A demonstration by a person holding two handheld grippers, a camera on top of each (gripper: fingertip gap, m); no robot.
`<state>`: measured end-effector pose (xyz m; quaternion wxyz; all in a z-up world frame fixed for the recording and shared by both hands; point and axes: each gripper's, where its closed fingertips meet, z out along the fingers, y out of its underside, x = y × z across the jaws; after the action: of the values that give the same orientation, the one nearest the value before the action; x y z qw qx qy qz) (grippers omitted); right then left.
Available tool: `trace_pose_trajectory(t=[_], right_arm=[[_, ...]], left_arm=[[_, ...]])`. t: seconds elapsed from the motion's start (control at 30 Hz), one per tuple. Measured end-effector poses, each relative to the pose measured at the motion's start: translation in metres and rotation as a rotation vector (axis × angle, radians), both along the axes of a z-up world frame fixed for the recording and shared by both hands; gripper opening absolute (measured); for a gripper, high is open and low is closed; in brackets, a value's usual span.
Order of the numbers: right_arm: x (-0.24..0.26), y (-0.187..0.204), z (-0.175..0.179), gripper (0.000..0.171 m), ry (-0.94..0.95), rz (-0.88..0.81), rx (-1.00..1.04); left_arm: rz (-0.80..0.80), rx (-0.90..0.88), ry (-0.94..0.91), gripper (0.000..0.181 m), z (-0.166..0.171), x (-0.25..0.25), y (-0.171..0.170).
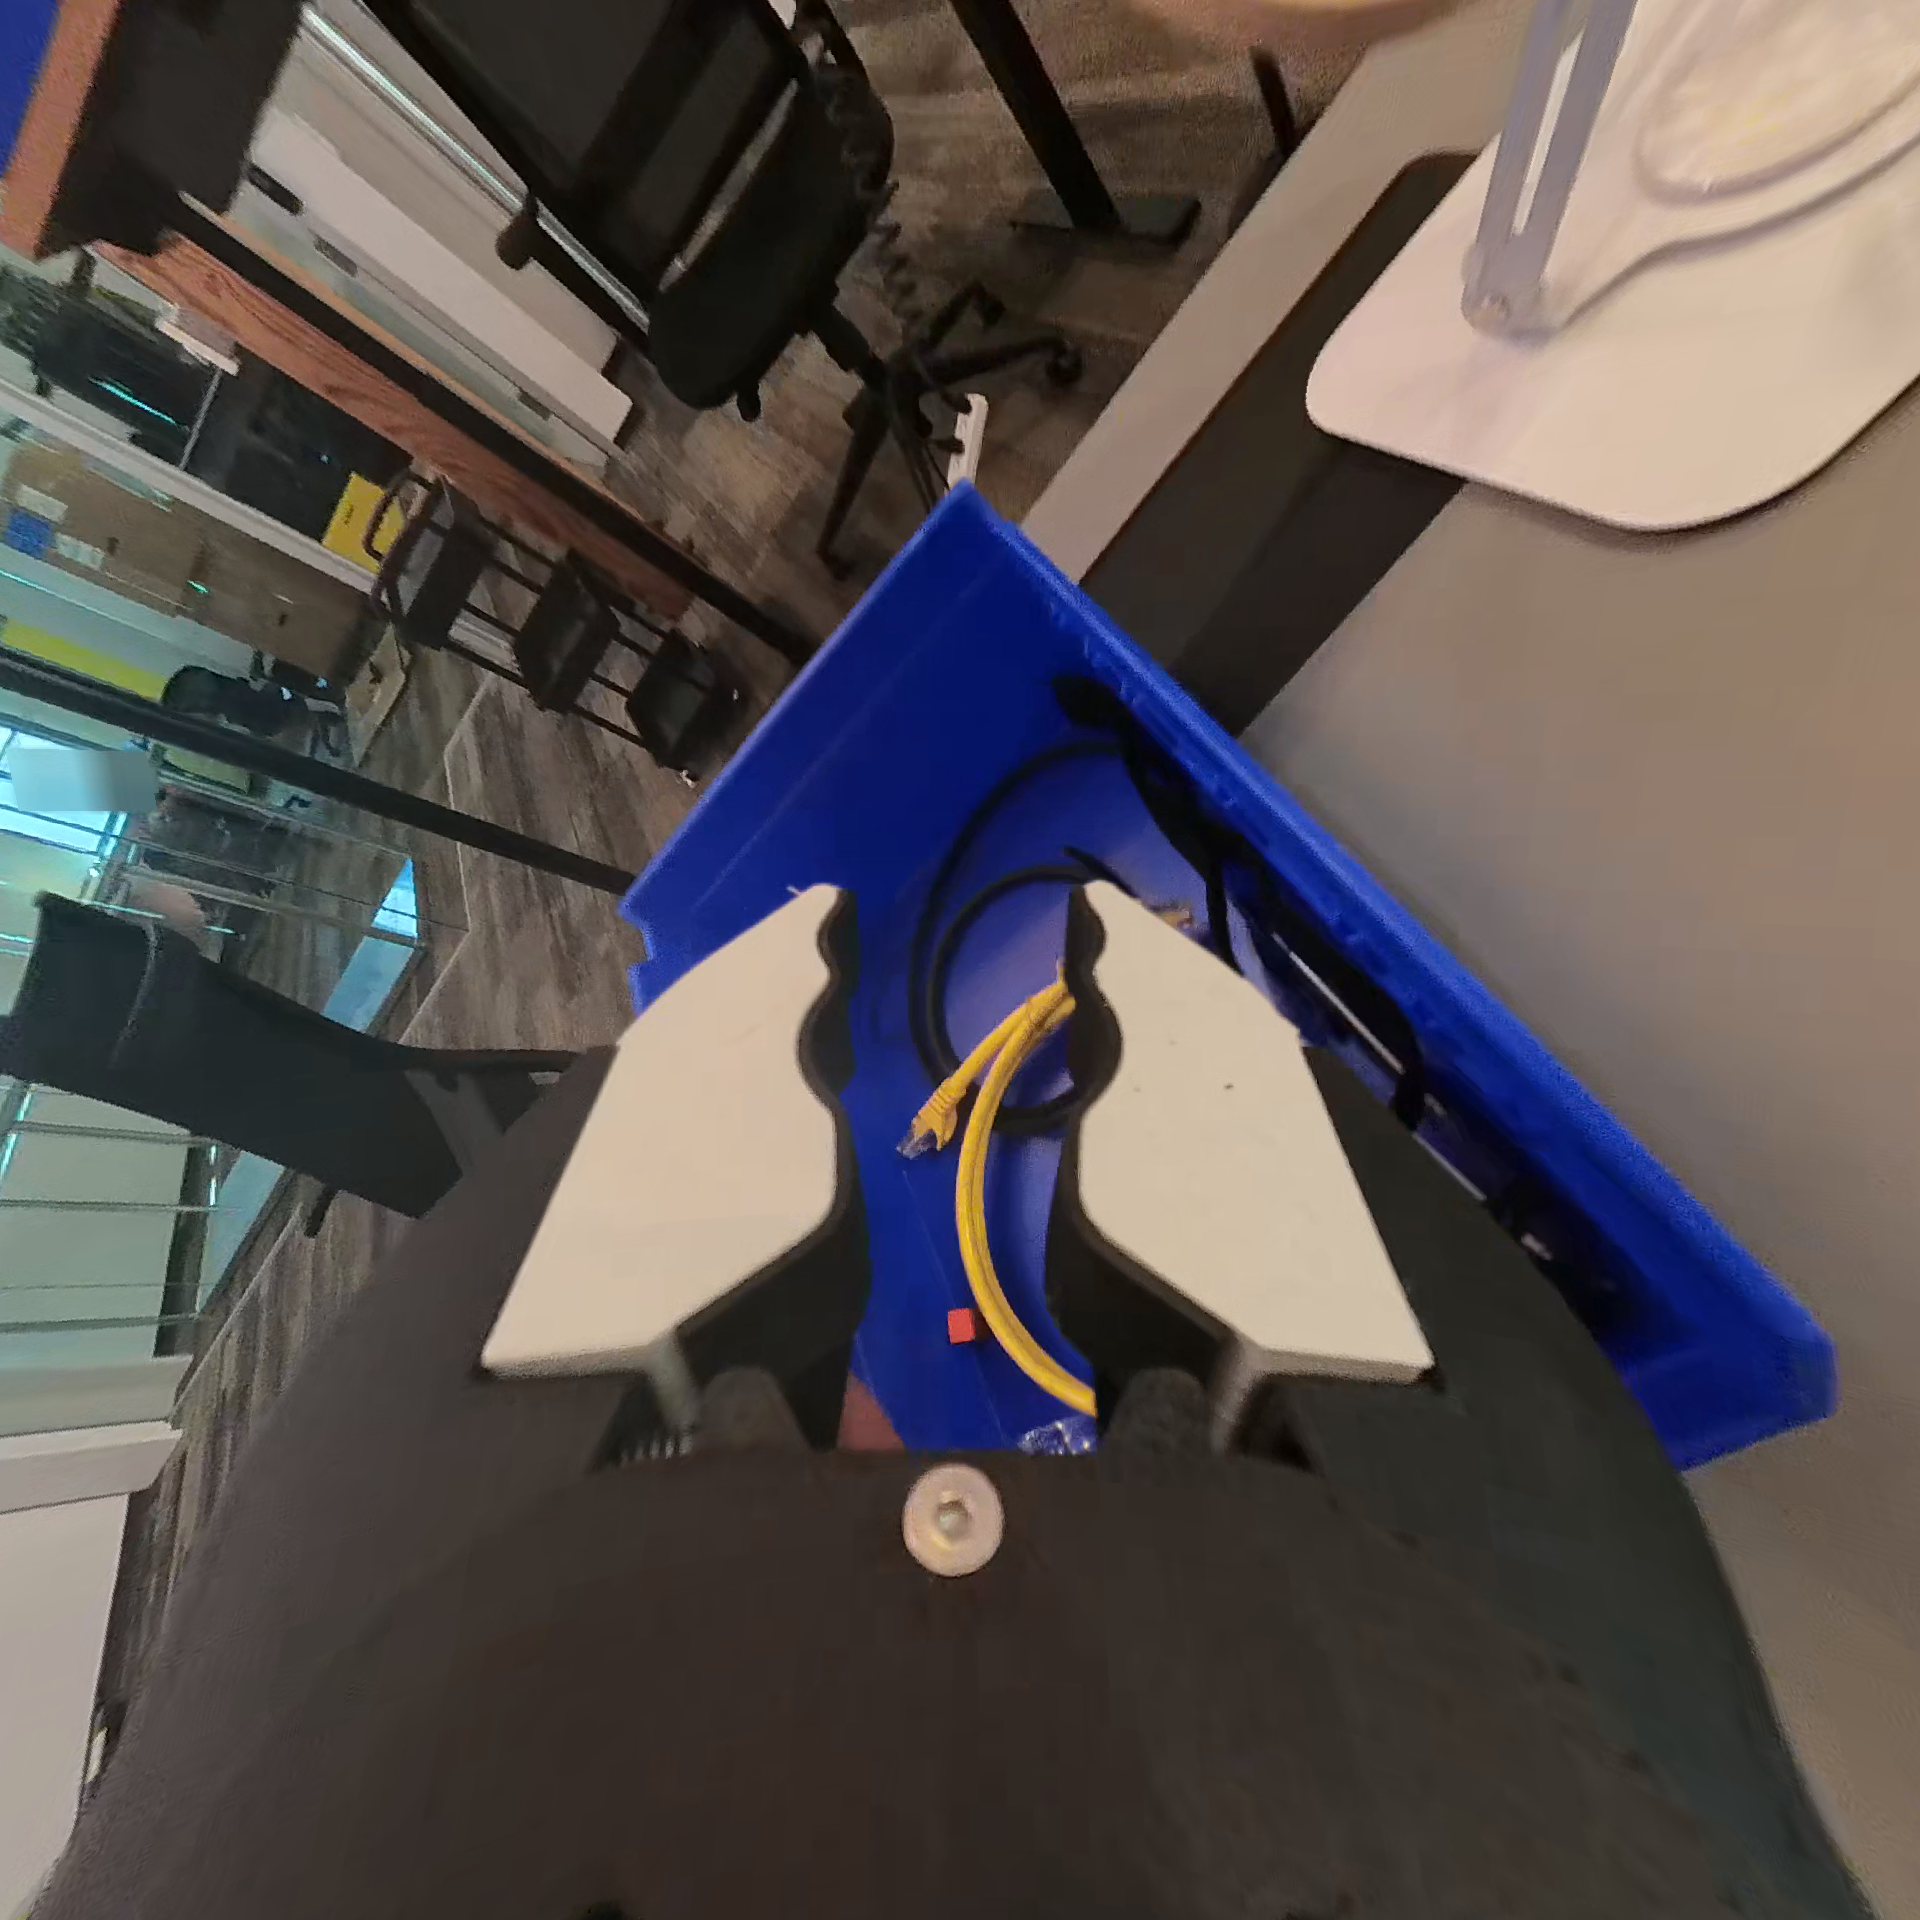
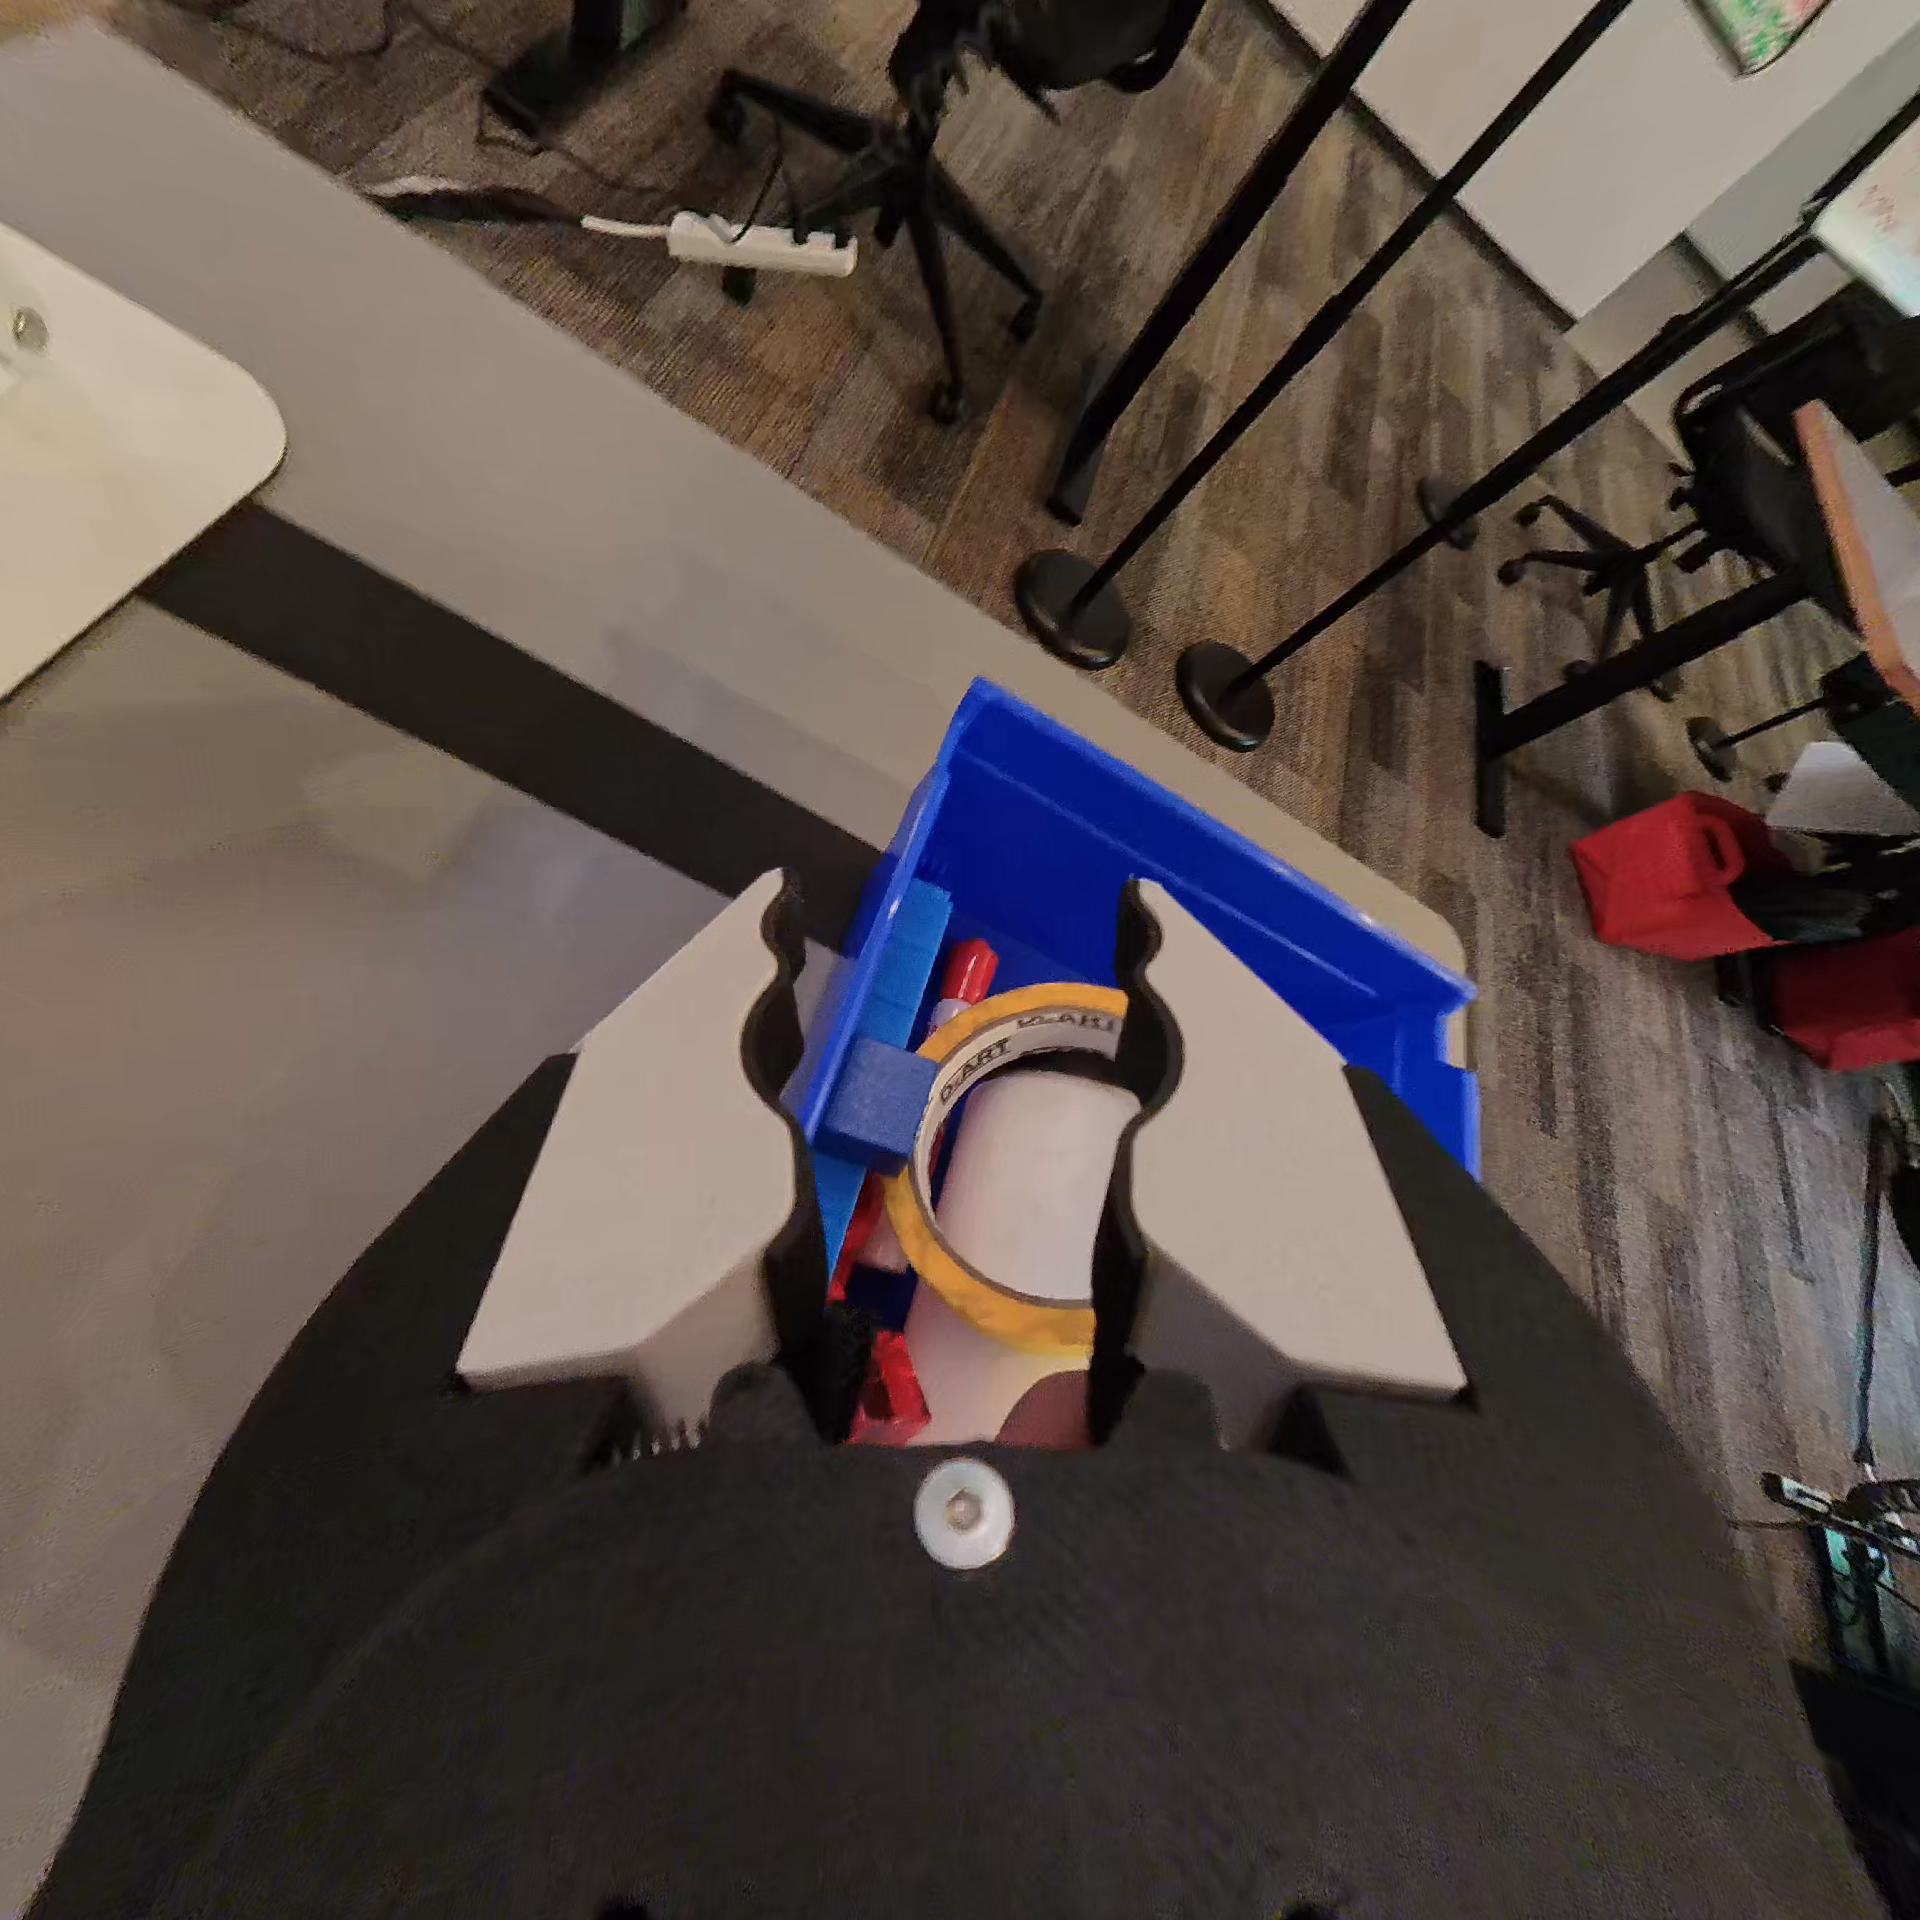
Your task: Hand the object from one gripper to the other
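Note:
In the left wrist view my left gripper (image 1: 961, 914) is open and empty above a blue bin (image 1: 883, 748). In that bin lie a yellow network cable (image 1: 977, 1174), a black cable (image 1: 935, 956) and a small red block (image 1: 962, 1326). In the right wrist view my right gripper (image 2: 956, 888) is open and empty above another blue bin (image 2: 1143, 852). That bin holds a yellow tape roll (image 2: 997, 1320) around a white cylinder (image 2: 1029, 1164), a blue foam block (image 2: 873, 1107) and a red marker (image 2: 971, 966). The tape roll sits between the fingers, below them.
Both bins stand on a grey table (image 2: 312, 935) near its edge. A white flat base (image 1: 1558, 416) lies on the table; it also shows in the right wrist view (image 2: 104, 468). Beyond the edge stand office chairs, black stanchion posts (image 2: 1070, 613) and a red bag (image 2: 1683, 873). About 60 cm separates my left fingertips from my right.

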<state>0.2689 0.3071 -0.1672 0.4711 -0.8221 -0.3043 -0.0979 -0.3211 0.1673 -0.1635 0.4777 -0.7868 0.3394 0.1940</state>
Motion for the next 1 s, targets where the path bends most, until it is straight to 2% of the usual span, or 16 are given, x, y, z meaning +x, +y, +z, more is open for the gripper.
trace_pose_trajectory(t=[0.1, 0.33, 0.43, 0.57, 0.63, 0.73, 0.83, 1.0], right_arm=[[-0.003, 0.002, 0.015, 0.053, 0.020, -0.014, 0.062], [-0.014, 0.004, 0.025, 0.050, -0.008, -0.009, 0.112], [-0.020, 0.004, 0.027, 0.050, -0.010, 0.003, 0.116], [-0.024, 0.004, 0.029, 0.050, -0.009, 0.016, 0.127], [-0.027, 0.004, 0.029, 0.050, -0.014, 0.023, 0.126], [-0.030, 0.004, 0.027, 0.050, -0.028, 0.031, 0.125], [-0.033, 0.003, 0.027, 0.050, -0.034, 0.036, 0.127], [-0.036, 0.002, 0.033, 0.049, -0.031, 0.047, 0.147]], left_arm=[[0.000, -0.065, -0.018, 0.035, -0.020, -0.007, 0.001], [-0.029, -0.265, -0.046, 0.013, -0.073, -0.010, -0.003], [-0.049, -0.324, -0.125, 0.017, -0.079, -0.005, -0.009], [-0.055, -0.453, -0.266, 0.040, -0.089, 0.004, -0.022], [-0.013, -0.512, -0.290, 0.043, -0.101, 0.003, -0.023], [0.030, -0.575, -0.321, 0.037, -0.117, 0.005, -0.020], [0.028, -0.597, -0.356, 0.005, -0.121, 0.011, -0.019], [0.080, -0.519, -0.332, 0.003, -0.106, -0.006, -0.014]])
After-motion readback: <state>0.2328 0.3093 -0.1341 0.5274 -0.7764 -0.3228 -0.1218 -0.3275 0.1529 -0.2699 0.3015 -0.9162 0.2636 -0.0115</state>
